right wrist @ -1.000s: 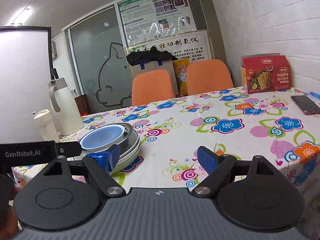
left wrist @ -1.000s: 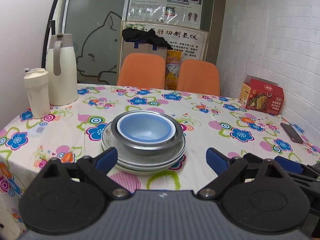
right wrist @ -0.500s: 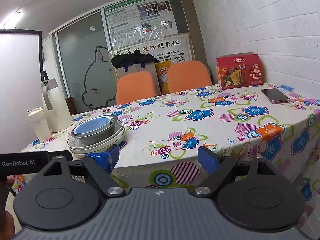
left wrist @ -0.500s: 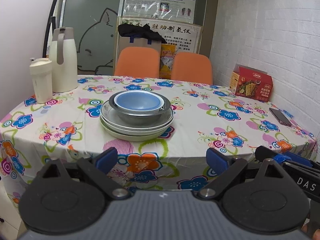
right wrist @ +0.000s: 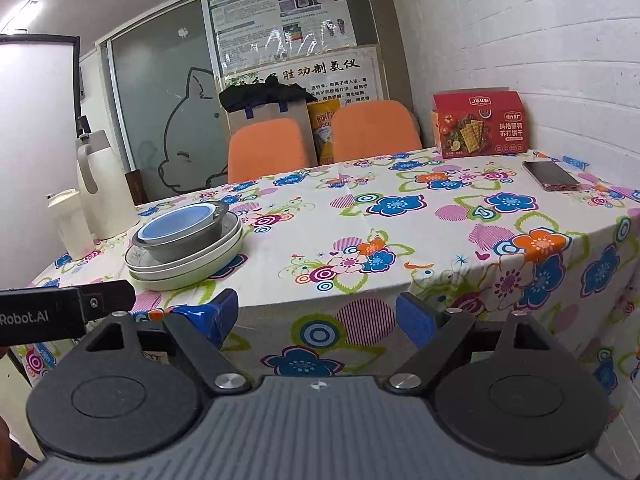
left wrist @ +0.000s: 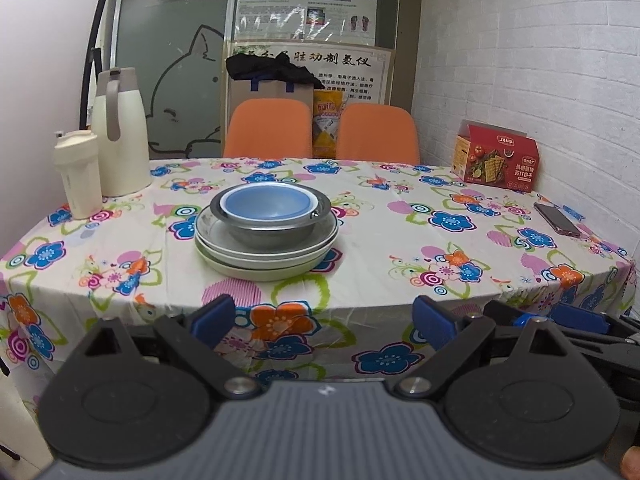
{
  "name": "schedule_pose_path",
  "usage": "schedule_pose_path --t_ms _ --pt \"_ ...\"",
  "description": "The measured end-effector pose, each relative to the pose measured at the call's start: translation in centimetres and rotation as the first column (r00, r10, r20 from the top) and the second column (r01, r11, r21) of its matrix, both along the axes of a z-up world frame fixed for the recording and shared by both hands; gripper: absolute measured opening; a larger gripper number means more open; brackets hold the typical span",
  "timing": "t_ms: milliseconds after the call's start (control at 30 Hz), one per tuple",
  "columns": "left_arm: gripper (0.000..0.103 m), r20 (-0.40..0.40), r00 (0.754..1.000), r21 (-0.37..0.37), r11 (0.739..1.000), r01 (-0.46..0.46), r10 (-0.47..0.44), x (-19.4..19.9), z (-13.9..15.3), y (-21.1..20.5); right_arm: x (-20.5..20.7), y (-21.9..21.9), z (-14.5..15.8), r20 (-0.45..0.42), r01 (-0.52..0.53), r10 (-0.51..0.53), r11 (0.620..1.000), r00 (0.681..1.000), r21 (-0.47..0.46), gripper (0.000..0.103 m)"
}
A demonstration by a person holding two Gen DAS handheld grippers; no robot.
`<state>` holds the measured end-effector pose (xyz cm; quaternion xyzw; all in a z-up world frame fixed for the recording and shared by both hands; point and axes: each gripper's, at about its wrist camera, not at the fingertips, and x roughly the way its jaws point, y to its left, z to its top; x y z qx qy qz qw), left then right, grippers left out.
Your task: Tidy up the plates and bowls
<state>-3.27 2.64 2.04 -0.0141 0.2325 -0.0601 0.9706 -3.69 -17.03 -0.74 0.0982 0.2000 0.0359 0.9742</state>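
Note:
A blue bowl (left wrist: 267, 202) sits nested in a steel bowl (left wrist: 272, 232), which rests on a stack of pale plates (left wrist: 264, 264) on the flowered table (left wrist: 400, 240). The same stack shows at left in the right wrist view: blue bowl (right wrist: 176, 225), steel bowl (right wrist: 188, 246), plates (right wrist: 192, 268). My left gripper (left wrist: 322, 322) hangs open and empty in front of the table's near edge, below the stack. My right gripper (right wrist: 318, 316) is open and empty too, held off the table's front edge to the right of the stack.
A cream jug (left wrist: 120, 136) and a cream bottle (left wrist: 78, 174) stand at the table's back left. A red cracker box (left wrist: 496, 162) and a phone (left wrist: 558, 220) lie at the right. Two orange chairs (left wrist: 268, 130) stand behind the table.
Both grippers have pulled back and down from the stack, past the table's front edge. The bowls and plates have not moved.

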Motion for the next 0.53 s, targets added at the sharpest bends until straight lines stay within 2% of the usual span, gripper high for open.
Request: schedule_pose_path --t_ms 367,533 --pt "0.094 -0.029 1.0 0.018 1.0 -0.006 0.007 0.45 -0.57 -0.11 0.59 0.08 -0.88 -0.057 -0.033 0.035 0.999 0.998 0.037 0.073" --pt "0.094 0.012 1.0 -0.015 1.0 0.023 -0.023 -0.01 -0.33 0.24 0.47 0.17 -0.86 -0.053 -0.034 0.036 0.999 0.998 0.035 0.073"
